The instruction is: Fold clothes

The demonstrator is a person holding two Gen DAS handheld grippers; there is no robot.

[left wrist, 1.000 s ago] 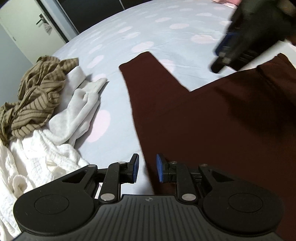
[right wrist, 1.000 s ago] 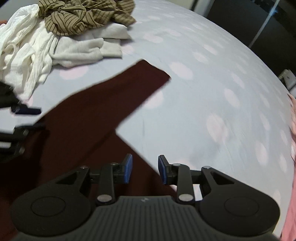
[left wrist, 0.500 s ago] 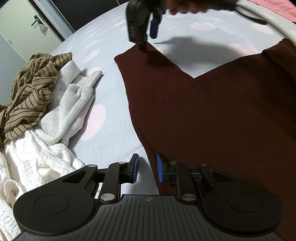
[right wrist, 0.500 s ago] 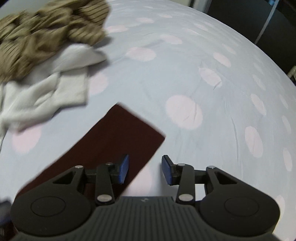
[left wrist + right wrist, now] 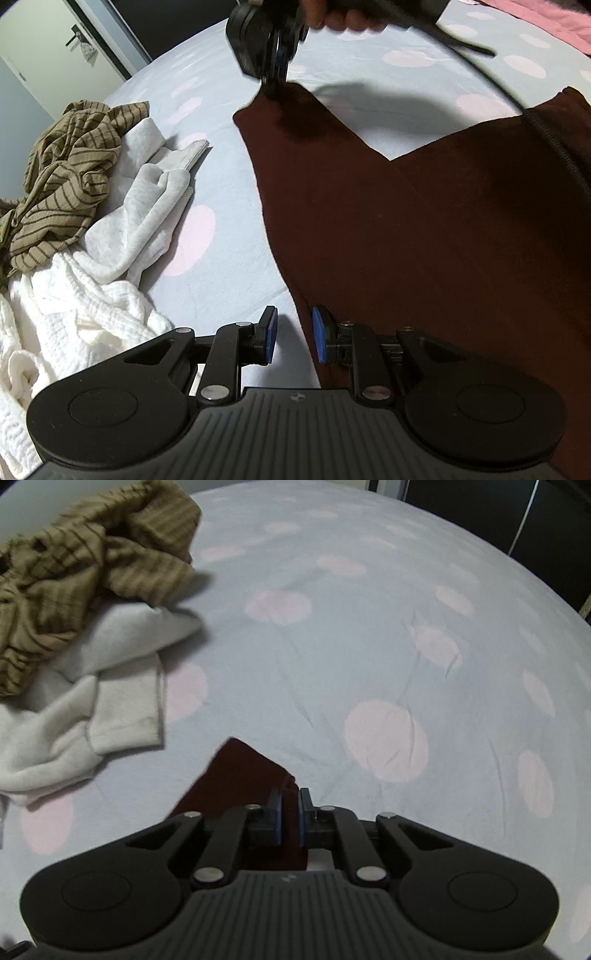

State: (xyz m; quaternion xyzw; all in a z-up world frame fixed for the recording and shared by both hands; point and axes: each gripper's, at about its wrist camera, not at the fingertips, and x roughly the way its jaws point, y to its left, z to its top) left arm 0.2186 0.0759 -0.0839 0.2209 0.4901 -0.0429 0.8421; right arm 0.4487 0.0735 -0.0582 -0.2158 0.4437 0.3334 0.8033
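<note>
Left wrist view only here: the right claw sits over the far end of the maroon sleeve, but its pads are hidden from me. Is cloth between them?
Observer: Yes. In the right wrist view the right claw is closing with a corner of the maroon sleeve between its blue pads.
Operator: How much of the sleeve end is in?
Observer: Only that corner; the rest of the sleeve end spreads toward the picture's left, outside the pads.
Operator: Is the white garment caught too?
Observer: No. The white garment's cuff lies apart from the sleeve, with the dotted bedsheet showing between them.
</note>
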